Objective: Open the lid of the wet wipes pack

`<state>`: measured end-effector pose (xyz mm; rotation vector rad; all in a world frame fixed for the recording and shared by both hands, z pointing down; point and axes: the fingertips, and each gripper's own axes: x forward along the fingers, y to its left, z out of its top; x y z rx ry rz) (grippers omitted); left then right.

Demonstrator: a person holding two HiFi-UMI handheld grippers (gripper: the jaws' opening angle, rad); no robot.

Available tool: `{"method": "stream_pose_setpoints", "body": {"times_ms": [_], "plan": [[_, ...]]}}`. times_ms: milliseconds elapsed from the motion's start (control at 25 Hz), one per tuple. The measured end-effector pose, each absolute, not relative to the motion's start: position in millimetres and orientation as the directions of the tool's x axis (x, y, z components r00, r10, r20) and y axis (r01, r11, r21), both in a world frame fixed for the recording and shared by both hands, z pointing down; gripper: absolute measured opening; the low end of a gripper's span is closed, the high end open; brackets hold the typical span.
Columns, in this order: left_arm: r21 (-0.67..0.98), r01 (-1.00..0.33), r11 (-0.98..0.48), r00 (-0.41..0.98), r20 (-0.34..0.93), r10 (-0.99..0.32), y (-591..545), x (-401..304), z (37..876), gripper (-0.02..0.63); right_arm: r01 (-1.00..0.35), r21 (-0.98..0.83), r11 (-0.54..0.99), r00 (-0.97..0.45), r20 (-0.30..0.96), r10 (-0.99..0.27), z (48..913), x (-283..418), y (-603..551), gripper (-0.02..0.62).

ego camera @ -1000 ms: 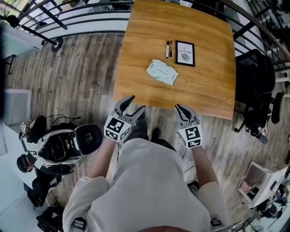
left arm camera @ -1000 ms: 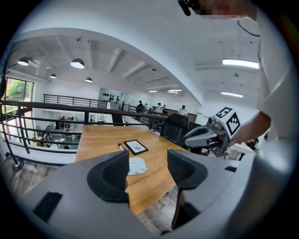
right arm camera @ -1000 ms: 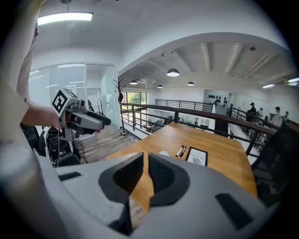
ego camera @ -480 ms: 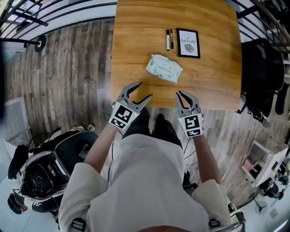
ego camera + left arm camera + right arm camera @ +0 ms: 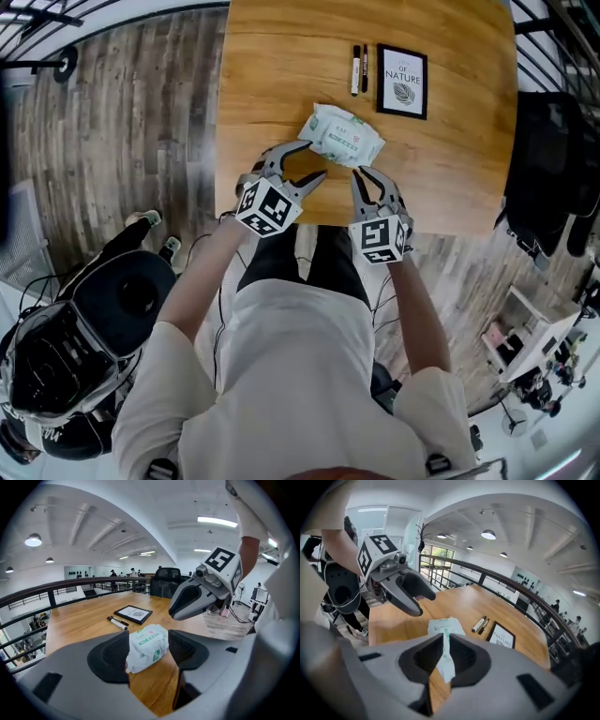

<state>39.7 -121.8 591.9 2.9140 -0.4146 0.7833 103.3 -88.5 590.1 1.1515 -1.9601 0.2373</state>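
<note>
The wet wipes pack [image 5: 342, 136], white with green print, lies flat on the wooden table [image 5: 272, 66] near its front edge. My left gripper [image 5: 302, 161] is open, its jaws wide apart just short of the pack's left end; in the left gripper view the pack [image 5: 147, 646] shows in the gap between them. My right gripper [image 5: 371, 175] is at the pack's near right corner, jaws only narrowly apart. The right gripper view shows the pack's [image 5: 446, 629] edge in that narrow gap. I see no lid lifted.
Two markers [image 5: 359, 68] and a black-framed "NATURE" card [image 5: 403, 82] lie beyond the pack. A black office chair [image 5: 553, 141] stands to the right of the table. Dark bags and a helmet [image 5: 103, 319] sit on the floor at left.
Both grippers have moved forward from in front of the table edge to over the table, up to the pack. The pack has stayed in place.
</note>
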Motion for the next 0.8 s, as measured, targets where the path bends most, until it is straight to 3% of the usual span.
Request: {"method": "stream_pose_setpoints", "body": {"times_ms": [520, 800], "plan": [[-0.07, -0.282, -0.957, 0.757, 0.597, -0.266, -156, 72, 666, 0.262, -0.563, 0.317, 0.763, -0.263, 0.807, -0.529, 675, 94, -123, 0.043], [-0.1, -0.244, -0.964, 0.736, 0.628, -0.252, -158, 72, 686, 0.264, -0.495, 0.378, 0.782, -0.238, 0.807, -0.541, 688, 91, -128, 0.048]]}}
